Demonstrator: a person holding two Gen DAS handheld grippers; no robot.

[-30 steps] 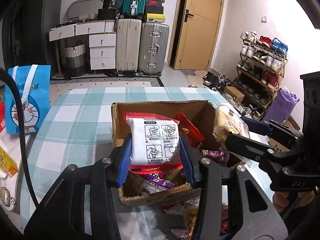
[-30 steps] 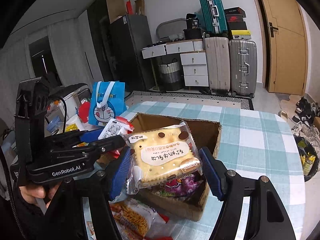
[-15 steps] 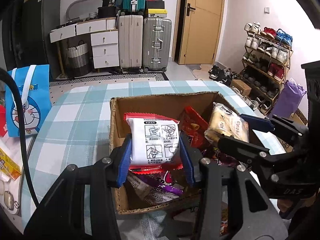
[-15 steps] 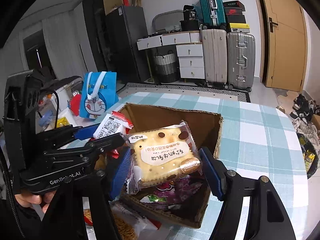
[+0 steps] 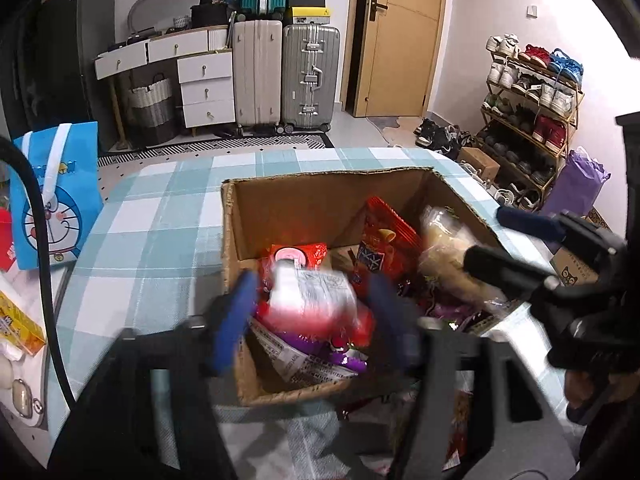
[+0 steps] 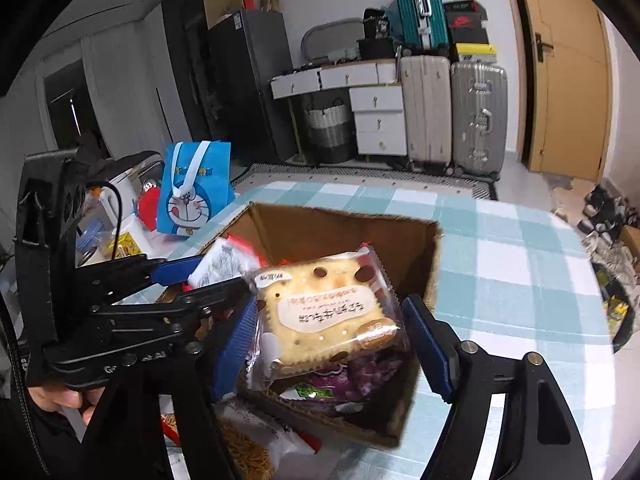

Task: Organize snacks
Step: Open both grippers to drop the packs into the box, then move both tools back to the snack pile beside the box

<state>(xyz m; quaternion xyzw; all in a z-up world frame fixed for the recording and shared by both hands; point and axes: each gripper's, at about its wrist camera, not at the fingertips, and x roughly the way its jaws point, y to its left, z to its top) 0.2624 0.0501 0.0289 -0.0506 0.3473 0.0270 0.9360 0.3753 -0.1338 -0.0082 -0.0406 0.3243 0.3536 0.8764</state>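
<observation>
A cardboard box (image 5: 320,192) (image 6: 416,256) stands on the checked tablecloth and holds several snack packs. My left gripper (image 5: 312,312) is blurred and open over the box; the white-and-red pack (image 5: 310,296) sits loose and tilted between its spread jaws, above the other packs. My right gripper (image 6: 330,332) holds a clear-wrapped cracker pack (image 6: 328,316) over the box; its right pad (image 6: 426,344) stands just off the wrapper. That pack also shows in the left wrist view (image 5: 448,256), at the box's right side. The left gripper's fingers (image 6: 176,272) show in the right wrist view.
A blue Doraemon bag (image 5: 56,196) (image 6: 194,188) stands at the table's left. Loose snack packs (image 6: 248,444) lie in front of the box. A yellow pack (image 5: 18,324) lies at the left edge. Suitcases, drawers and a shoe rack (image 5: 532,92) stand beyond the table.
My left gripper has opened and the white-and-red pack has tipped and dropped toward the box. Both grippers have moved forward over the box. The right gripper's jaws have widened slightly around the cracker pack.
</observation>
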